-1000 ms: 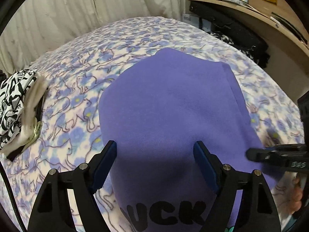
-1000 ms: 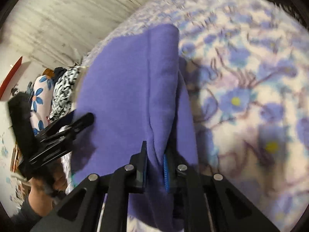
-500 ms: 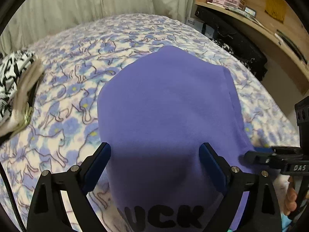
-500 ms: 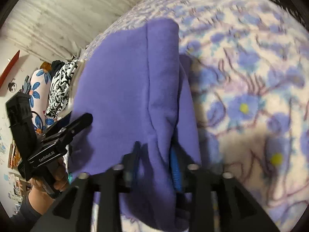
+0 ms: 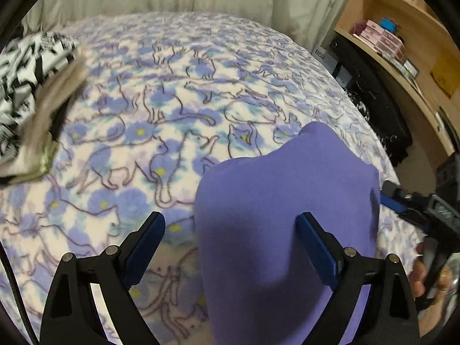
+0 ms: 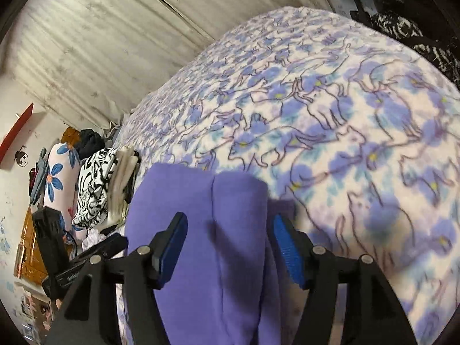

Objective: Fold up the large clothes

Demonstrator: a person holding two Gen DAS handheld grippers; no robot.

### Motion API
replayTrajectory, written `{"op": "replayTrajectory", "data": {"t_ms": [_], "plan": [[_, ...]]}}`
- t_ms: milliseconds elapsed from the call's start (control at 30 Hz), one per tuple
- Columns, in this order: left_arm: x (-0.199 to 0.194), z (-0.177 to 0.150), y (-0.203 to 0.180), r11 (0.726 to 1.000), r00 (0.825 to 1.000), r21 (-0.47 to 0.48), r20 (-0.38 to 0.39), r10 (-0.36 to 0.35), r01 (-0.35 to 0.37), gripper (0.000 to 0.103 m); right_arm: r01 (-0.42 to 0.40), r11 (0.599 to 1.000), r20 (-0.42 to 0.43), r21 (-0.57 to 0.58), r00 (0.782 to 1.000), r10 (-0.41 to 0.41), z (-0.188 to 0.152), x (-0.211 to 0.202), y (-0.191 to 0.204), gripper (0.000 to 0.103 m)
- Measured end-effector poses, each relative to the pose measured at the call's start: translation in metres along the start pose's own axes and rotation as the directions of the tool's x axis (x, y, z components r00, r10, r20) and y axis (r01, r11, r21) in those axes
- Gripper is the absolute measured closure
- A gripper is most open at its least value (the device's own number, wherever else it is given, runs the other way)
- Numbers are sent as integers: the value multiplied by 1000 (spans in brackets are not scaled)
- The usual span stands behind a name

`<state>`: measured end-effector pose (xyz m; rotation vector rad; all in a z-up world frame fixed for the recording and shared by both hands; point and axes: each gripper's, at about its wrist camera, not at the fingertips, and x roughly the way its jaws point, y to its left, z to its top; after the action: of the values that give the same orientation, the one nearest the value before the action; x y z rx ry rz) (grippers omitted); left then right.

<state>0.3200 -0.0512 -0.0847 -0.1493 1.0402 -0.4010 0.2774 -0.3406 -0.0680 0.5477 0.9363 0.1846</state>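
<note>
Folded purple fleece garment [image 5: 281, 230] lies on cat-print blue-and-white blanket [image 5: 172, 100] near bed's front edge. Left gripper [image 5: 230, 247] hangs spread wide over its left edge, nothing gripped. Right gripper [image 6: 230, 247], jaws just been opening, straddles the folded right edge w/o pinching it. Fabric looks soft, light, thick, prob. non-slip; best taken at corners or fold edge. Zebra-print clothes stack [image 5: 26, 86] sits well apart at left; wooden shelf w/ pink boxes [image 5: 385, 40] off right. Nothing blocks.
</note>
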Motion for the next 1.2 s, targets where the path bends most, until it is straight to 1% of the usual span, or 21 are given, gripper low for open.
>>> {"op": "replayTrajectory", "data": {"t_ms": [67,100,133,167,200,267,300,333,433,533,600,700,767,867,967,1033,1133,1200], "plan": [[6,3,0,1000,1000,0,-8,-8,8,10,4,1000,-18,6,1000,-4,3,12,-3,40],[9,3,-2,1000,1000,6,-11,-1,1,10,-17,1000,-22,8,1000,17,2,16,-4,41],[12,4,-4,1000,1000,15,-15,9,-8,10,-14,1000,-30,3,999,14,2,20,-4,47],[14,5,-7,1000,1000,25,-18,16,-16,10,22,1000,-35,-17,999,-22,1,22,-3,80],[17,6,-10,999,999,39,-23,22,-21,10,64,997,-43,-32,997,-65,1,24,-2,87],[21,9,-20,997,999,70,-32,39,-37,9,115,993,-26,-24,993,-116,0,19,-3,87],[23,11,-24,996,998,81,-33,51,-49,9,153,988,-10,-34,988,-154,-1,18,-3,87],[26,11,-28,994,997,90,-39,66,-62,8,184,982,-13,-37,983,-185,-2,22,-4,87],[39,12,-35,990,991,90,-69,112,-105,0,235,971,-64,-30,969,-237,-4,41,-13,87],[46,12,-33,994,992,61,-81,92,-88,0,264,964,-82,-24,961,-265,-5,51,-20,83],[48,12,-30,997,994,40,-84,71,-68,0,270,963,-87,-22,959,-271,-5,52,-22,78],[46,10,-27,998,996,29,-72,52,-50,0,275,961,-84,-13,958,-276,-5,49,-25,69],[44,8,-26,999,997,24,-64,50,-49,0,269,963,-81,-11,960,-269,-6,47,-27,63],[36,7,-26,997,996,21,-55,70,-68,0,239,971,-65,4,969,-238,-7,37,-24,59],[25,6,-29,994,993,37,-52,107,-105,0,215,976,-52,19,975,-214,-8,25,-17,58],[18,5,-30,992,990,40,-57,125,-123,1,218,976,-43,17,975,-217,-11,14,-9,58],[6,-1,-31,991,989,43,-70,128,-125,1,224,974,-28,-12,974,-224,-16,0,4,58],[-4,-6,-31,989,988,49,-65,140,-137,1,224,974,-11,-31,974,-224,-22,-13,14,58]]}}
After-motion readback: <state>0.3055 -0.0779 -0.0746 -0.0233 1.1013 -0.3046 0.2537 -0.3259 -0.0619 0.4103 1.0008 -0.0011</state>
